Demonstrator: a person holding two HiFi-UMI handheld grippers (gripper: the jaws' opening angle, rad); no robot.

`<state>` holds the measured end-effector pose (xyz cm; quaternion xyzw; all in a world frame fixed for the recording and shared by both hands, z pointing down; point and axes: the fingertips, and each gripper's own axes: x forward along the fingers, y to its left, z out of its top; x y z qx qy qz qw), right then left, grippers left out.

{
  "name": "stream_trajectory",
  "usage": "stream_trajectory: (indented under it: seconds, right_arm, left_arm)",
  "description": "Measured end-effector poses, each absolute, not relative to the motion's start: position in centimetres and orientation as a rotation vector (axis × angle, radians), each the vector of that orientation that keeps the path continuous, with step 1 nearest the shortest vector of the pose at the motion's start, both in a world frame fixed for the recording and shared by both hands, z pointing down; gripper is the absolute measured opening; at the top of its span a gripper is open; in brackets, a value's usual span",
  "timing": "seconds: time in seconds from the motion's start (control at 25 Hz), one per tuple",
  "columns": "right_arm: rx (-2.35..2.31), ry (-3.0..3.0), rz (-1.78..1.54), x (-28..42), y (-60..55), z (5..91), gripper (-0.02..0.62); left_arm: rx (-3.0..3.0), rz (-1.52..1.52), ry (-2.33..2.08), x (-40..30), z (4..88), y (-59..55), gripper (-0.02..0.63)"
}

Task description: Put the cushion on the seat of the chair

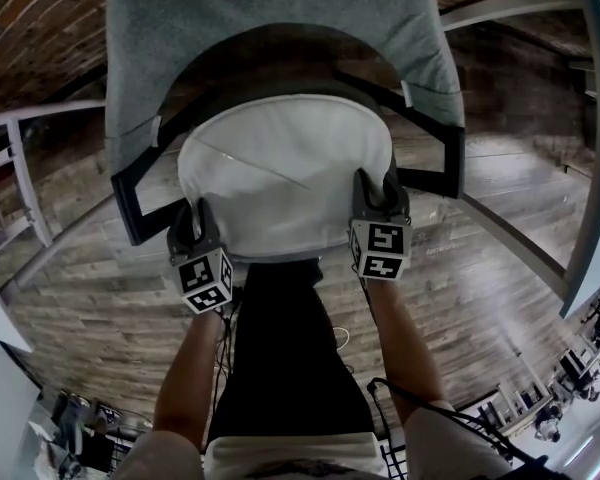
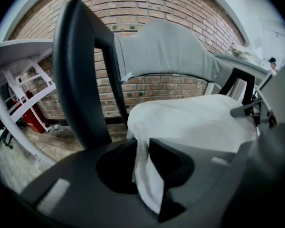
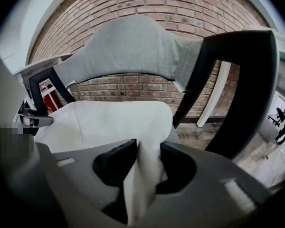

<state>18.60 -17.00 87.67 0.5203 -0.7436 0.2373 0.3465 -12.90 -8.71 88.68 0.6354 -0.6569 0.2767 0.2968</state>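
– Tongs, left (image 2: 142, 147): condition?
– Pressed together on the white cushion (image 1: 285, 168), pinching a corner fold at the chair's (image 1: 130, 203) front. Right tongs (image 3: 148, 148): spread slackly, the other front corner hanging between them, not visibly clamped.
– Cushion, location?
– Flat on the chair's seat, between the black arms, ahead of the grey-covered back (image 1: 270, 8).
– Step in hand?
– Release, by my reading; placement looks done. Next move: part the left tongs too, then draw both away from the chair's front without dragging the corners along.
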Motion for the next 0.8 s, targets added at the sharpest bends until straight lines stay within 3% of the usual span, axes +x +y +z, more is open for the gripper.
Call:
stream_trajectory:
  seconds: [0.44,0.8]
  right_arm:
    - [1.403,-1.896,0.607,19.9,-17.4,85.8,0.230]
    - [1.450,-1.907,0.565,20.7,-17.1,83.2,0.233]
  left_arm:
    - [1.696,0.769,-1.729,-12.9,87.4,-8.6,0.058]
    - [1.683,0.731,-1.720,-13.0,86.3,-8.1,0.080]
